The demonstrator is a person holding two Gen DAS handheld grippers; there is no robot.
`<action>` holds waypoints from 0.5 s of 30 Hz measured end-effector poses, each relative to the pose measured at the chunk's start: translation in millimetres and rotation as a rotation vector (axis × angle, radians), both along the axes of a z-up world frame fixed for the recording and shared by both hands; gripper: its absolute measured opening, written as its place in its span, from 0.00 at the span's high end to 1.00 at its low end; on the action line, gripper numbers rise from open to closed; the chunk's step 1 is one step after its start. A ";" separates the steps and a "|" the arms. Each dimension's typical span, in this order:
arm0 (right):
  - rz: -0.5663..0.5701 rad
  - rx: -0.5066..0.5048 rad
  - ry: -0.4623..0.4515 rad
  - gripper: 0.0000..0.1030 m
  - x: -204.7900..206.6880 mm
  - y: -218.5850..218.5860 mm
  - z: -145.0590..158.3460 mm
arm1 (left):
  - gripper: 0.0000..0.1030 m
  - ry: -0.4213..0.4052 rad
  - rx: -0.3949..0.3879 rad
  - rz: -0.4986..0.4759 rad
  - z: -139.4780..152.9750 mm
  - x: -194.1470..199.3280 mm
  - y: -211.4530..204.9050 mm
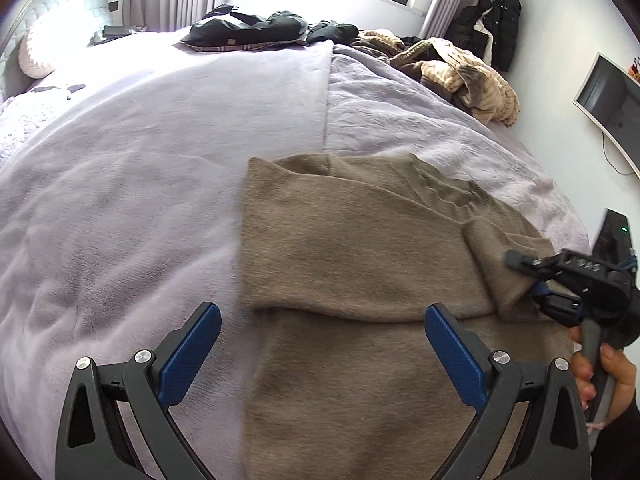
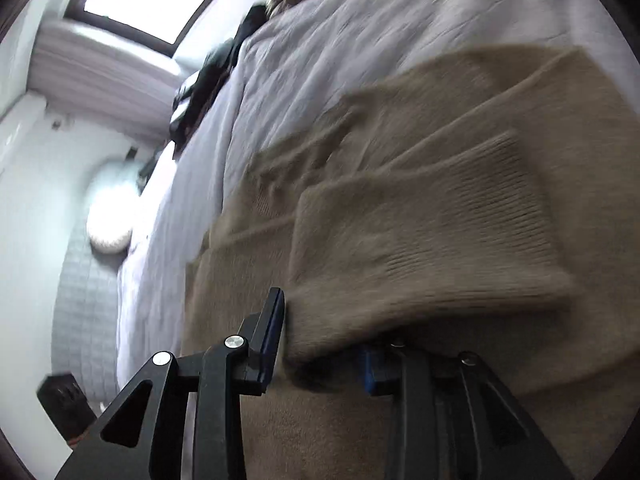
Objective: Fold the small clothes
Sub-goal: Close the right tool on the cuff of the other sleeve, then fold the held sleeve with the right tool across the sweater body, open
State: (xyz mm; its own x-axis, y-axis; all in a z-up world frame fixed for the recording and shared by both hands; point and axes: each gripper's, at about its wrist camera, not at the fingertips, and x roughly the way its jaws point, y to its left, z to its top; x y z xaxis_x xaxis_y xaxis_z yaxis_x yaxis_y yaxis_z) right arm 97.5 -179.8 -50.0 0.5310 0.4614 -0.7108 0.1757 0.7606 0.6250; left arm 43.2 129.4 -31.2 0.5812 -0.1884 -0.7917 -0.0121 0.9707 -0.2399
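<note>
A taupe knit sweater lies partly folded on the lilac bedspread. My left gripper is open and empty, hovering above the sweater's near left part. My right gripper comes in from the right with a fold of the sweater's right sleeve between its fingers. In the right wrist view the ribbed sleeve cuff sits between the jaws of the right gripper, with one finger partly hidden under the cloth.
Dark clothes and beige knitwear are heaped at the far side of the bed. A pillow lies at the far left. A wall screen hangs at the right.
</note>
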 end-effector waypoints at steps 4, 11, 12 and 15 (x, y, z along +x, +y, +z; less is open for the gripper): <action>0.082 -0.112 -0.082 0.90 5.8 33.7 26.3 | 0.01 -0.007 -0.039 0.010 -0.7 1.5 5.4; 0.488 -0.446 -0.054 0.79 15.9 145.9 9.2 | 0.01 0.005 -0.107 0.035 -5.5 3.8 19.4; 0.508 -0.457 -0.044 0.69 13.7 151.4 5.6 | 0.01 0.011 -0.121 0.041 -6.9 4.6 21.7; 0.496 -0.414 -0.044 0.47 0.0 145.6 5.8 | 0.01 0.026 -0.163 0.034 -10.3 7.9 21.1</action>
